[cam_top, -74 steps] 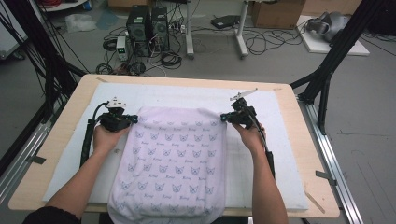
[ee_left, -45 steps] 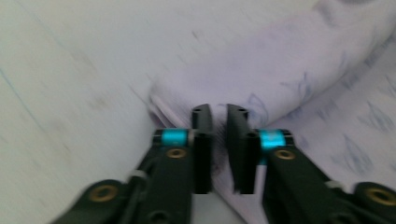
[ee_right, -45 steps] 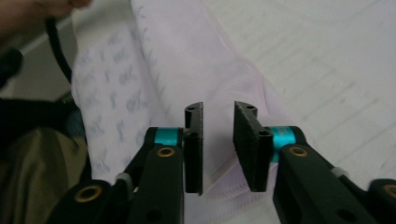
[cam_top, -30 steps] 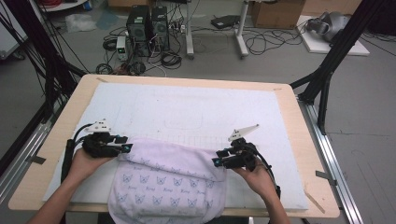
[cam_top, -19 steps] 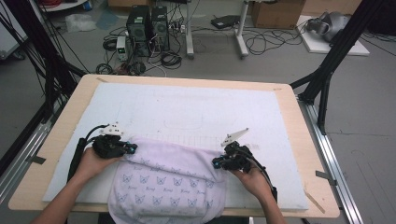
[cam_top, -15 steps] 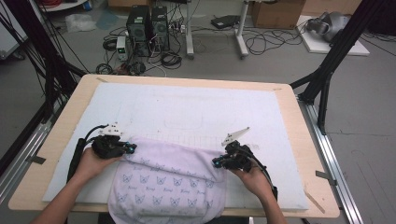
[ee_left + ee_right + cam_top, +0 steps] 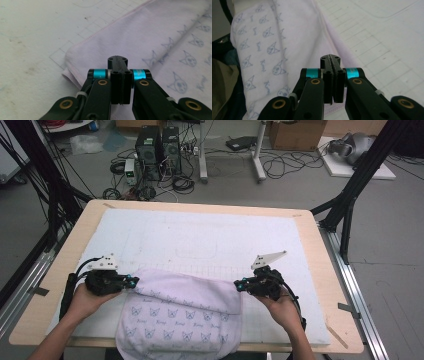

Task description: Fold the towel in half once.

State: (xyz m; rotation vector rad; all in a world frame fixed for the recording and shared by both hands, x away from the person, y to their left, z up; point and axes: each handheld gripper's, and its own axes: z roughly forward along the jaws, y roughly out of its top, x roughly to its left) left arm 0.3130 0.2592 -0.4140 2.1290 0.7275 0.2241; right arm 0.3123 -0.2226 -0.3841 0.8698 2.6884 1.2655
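Folded lilac towel [image 7: 185,307] with cat print on the white-padded table [image 7: 210,237], left hand-held gripper [image 7: 131,281] and right hand-held gripper [image 7: 240,284] at its upper corners, jaws pressed together, nothing visibly held

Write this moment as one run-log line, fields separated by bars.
towel: folded on mat | left gripper: shut at fold's left end | right gripper: shut at right end
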